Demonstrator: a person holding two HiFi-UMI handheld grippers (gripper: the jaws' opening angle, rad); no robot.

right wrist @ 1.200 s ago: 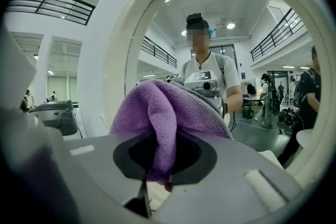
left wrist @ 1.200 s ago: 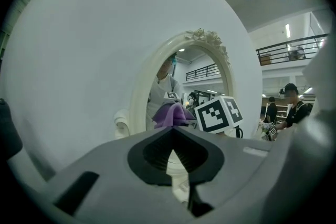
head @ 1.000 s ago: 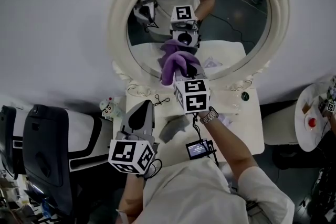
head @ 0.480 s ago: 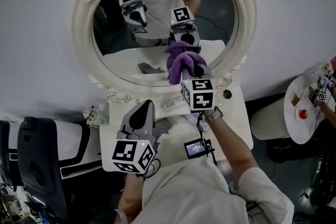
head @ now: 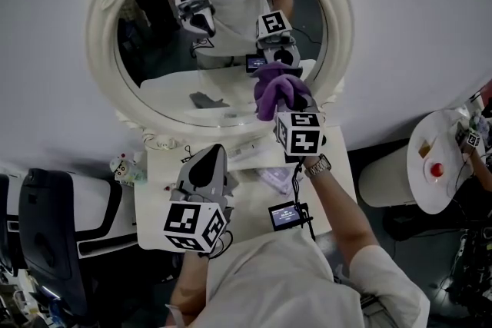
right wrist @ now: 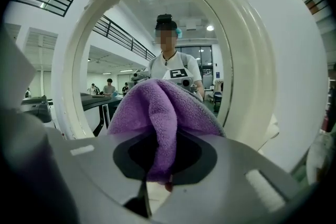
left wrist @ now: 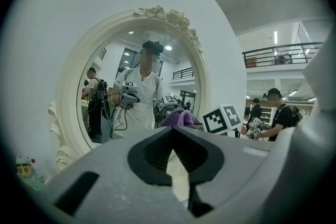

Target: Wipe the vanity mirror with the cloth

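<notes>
Purple cloth (right wrist: 157,107): soft terry, bunched up. One fold is pinched in the right hand-held gripper (right wrist: 157,168), whose jaws are clamped on it, and the rest puffs out ahead of the tips.
Left hand-held gripper (left wrist: 178,162): jaws together with nothing between them, held low over the surface (head: 157,200), well apart from the glass.
Cloth's place: at the lower right of the mirror (head: 223,81), seeming to meet its own reflection, so probably pressed to the glass.
Handling: light and limp, and it flattens under pressure. An edge grip would likely slip, so a deep bite through the bunched middle suits it.
Mirror: oval, in an ornate white frame, upright at the back of the surface. The glass is hard and breakable, so the cloth, not the jaw tips, should touch it.
</notes>
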